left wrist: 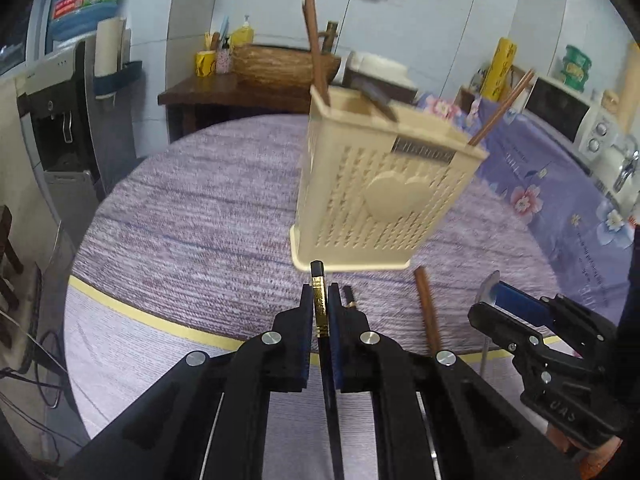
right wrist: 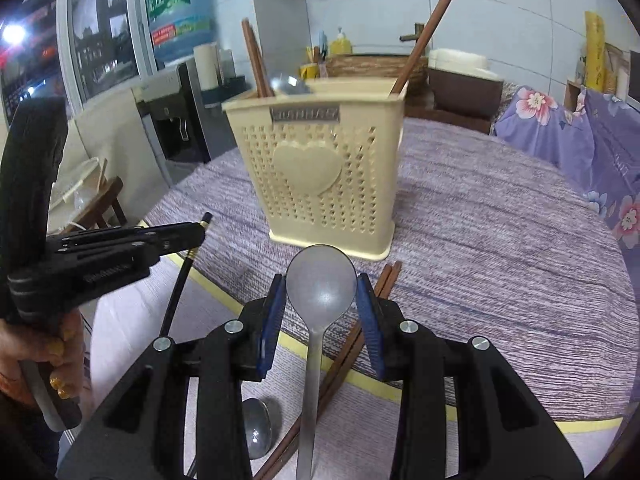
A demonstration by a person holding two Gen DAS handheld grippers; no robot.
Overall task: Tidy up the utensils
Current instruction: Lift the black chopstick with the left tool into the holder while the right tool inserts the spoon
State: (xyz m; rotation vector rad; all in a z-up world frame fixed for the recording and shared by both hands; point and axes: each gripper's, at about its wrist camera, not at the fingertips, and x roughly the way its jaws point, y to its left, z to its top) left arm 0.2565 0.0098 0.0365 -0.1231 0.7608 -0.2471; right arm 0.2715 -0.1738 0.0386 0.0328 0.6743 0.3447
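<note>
A cream perforated utensil holder (left wrist: pixel 376 196) with a heart on its front stands on the purple mat; it also shows in the right wrist view (right wrist: pixel 324 176). It holds brown chopsticks (right wrist: pixel 424 28) and a spoon (right wrist: pixel 290 85). My left gripper (left wrist: pixel 320 300) is shut on a black chopstick (left wrist: pixel 319 300) with a gold band, just before the holder's base; this gripper also shows at the left in the right wrist view (right wrist: pixel 192 236). My right gripper (right wrist: pixel 321 300) is shut on a steel spoon (right wrist: pixel 320 284), bowl forward, in front of the holder; it also shows in the left wrist view (left wrist: pixel 492 300).
Brown chopsticks (right wrist: pixel 356 344) and another spoon (right wrist: pixel 256 424) lie on the table under the right gripper. A brown chopstick (left wrist: pixel 426 304) lies near the holder. A side table with a basket (left wrist: pixel 280 64) stands behind, a water dispenser (left wrist: pixel 60 92) at left, a microwave (left wrist: pixel 568 116) at right.
</note>
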